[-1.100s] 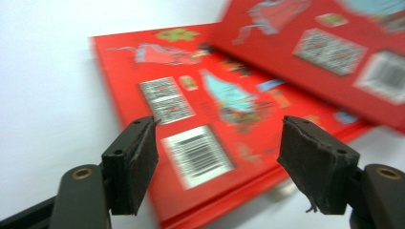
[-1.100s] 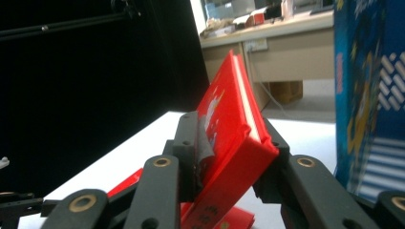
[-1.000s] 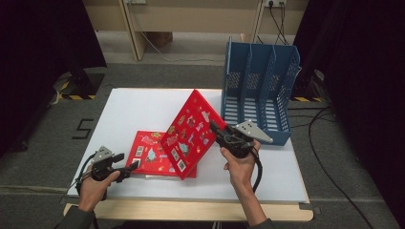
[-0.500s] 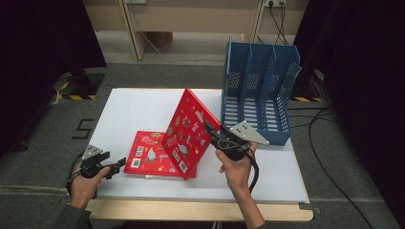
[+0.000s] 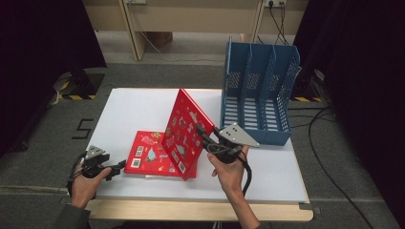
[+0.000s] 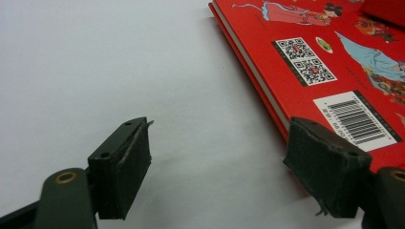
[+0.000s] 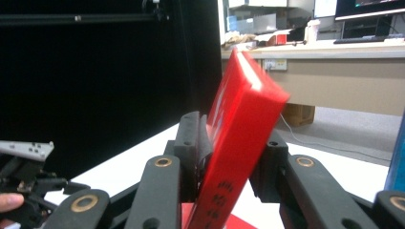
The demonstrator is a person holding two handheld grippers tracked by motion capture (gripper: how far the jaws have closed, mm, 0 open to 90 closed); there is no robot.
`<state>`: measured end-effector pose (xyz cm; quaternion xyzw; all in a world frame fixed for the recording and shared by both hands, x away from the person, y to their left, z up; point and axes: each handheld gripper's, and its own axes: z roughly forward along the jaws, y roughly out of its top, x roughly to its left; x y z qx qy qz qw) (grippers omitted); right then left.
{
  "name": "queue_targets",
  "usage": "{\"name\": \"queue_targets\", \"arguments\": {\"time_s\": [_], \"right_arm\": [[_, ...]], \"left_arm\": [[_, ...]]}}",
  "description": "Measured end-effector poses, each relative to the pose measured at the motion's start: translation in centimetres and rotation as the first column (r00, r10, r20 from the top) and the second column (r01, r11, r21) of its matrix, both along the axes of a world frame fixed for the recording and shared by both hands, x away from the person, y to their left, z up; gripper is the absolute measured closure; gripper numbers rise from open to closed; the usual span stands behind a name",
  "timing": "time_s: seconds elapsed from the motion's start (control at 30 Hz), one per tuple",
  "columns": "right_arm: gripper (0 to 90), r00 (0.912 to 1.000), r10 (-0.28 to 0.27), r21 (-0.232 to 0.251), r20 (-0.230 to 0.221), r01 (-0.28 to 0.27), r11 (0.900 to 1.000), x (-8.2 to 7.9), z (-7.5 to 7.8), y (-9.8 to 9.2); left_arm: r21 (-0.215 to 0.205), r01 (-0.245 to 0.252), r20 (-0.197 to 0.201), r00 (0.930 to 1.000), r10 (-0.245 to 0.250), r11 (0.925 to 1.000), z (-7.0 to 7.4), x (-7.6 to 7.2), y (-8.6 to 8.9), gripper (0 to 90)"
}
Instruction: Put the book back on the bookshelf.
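Right claw (image 5: 203,135) clamped on tilted red book (image 5: 184,133); left claw (image 5: 119,166) just widened, empty, beside flat book (image 5: 148,152) on surface (image 5: 133,102).

The high view looks down and forward over the white table (image 5: 143,107). The left gripper view sits very low, close to the flat red book (image 6: 334,71). The right gripper view looks level across the table, right up against the raised red book (image 7: 239,129); the high view shares both books.
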<state>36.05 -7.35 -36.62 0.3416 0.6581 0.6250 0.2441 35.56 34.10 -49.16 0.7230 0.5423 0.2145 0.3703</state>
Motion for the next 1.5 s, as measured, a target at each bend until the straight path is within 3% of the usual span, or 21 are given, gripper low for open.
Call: {"name": "queue_targets", "arguments": {"time_s": [0.1, 0.17, 0.33, 0.43, 0.57, 0.6, 0.67, 0.77, 0.87, 1.2, 1.5], "right_arm": [[68.1, 0.9996, 0.014, -0.009, -0.023, -0.014, 1.0, 0.1, -0.5, 0.8], [67.1, 0.9997, 0.014, -0.042, -0.021, -0.015, 0.999, 0.2, -1.0, 1.4], [69.9, 1.0, 0.002, -0.112, 0.009, -0.001, 0.994, 0.3, -1.5, 2.1], [72.3, 0.9994, 0.032, -0.074, 0.014, -0.031, 0.997, 0.5, -1.5, 1.9], [74.2, 0.9986, 0.041, -0.07, 0.033, -0.038, 0.997, 0.5, -1.2, 2.0], [76.9, 0.9967, 0.047, -0.069, 0.066, -0.042, 0.997, 0.4, -0.8, 1.8], [78.4, 0.9958, 0.048, -0.062, 0.078, -0.043, 0.997, 0.4, -0.6, 1.7], [79.2, 0.994, 0.038, -0.085, 0.103, -0.029, 0.996, 0.4, -0.4, 1.6], [79.1, 0.9952, 0.038, -0.064, 0.09, -0.033, 0.997, 0.4, -0.5, 1.3], [74.4, 0.9952, 0.055, -0.061, 0.08, -0.051, 0.997, 0.6, -0.9, 1.5], [71.9, 0.9967, 0.059, -0.053, 0.056, -0.056, 0.997, 1.5, -3.0, 1.8]], "left_arm": [[-0.002, 0.001, -0.002, 1.0, -0.002, 1.0, 0.0, 0.0, 0.0, 22.8], [-0.003, 0.002, -0.004, 1.0, -0.002, 1.0, 0.0, 0.0, 0.0, 22.8], [-0.006, 0.002, -0.005, 1.0, -0.002, 1.0, -0.1, 0.0, 0.1, 22.7], [-0.007, 0.002, -0.006, 1.0, -0.002, 1.0, -0.1, 0.0, 0.0, 22.8], [-0.008, 0.002, -0.007, 1.0, -0.002, 1.0, -0.1, 0.0, 0.1, 22.8], [-0.007, 0.002, -0.006, 1.0, -0.002, 1.0, -0.1, 0.0, 0.1, 22.8], [-0.007, 0.001, -0.009, 1.0, -0.001, 1.0, -0.1, 0.0, 0.1, 22.6], [-0.007, 0.001, -0.012, 0.9999, -0.002, 1.0, -0.1, 0.0, 0.1, 22.5], [-0.008, 0.001, -0.013, 0.9999, -0.001, 1.0, -0.1, 0.0, 0.1, 22.4], [-0.008, 0.001, -0.022, 0.9998, -0.002, 1.0, -0.2, 0.1, 0.2, 22.1], [-0.007, 0.002, -0.021, 0.9998, -0.002, 1.0, -0.3, 0.1, 0.1, 22.1]]}}
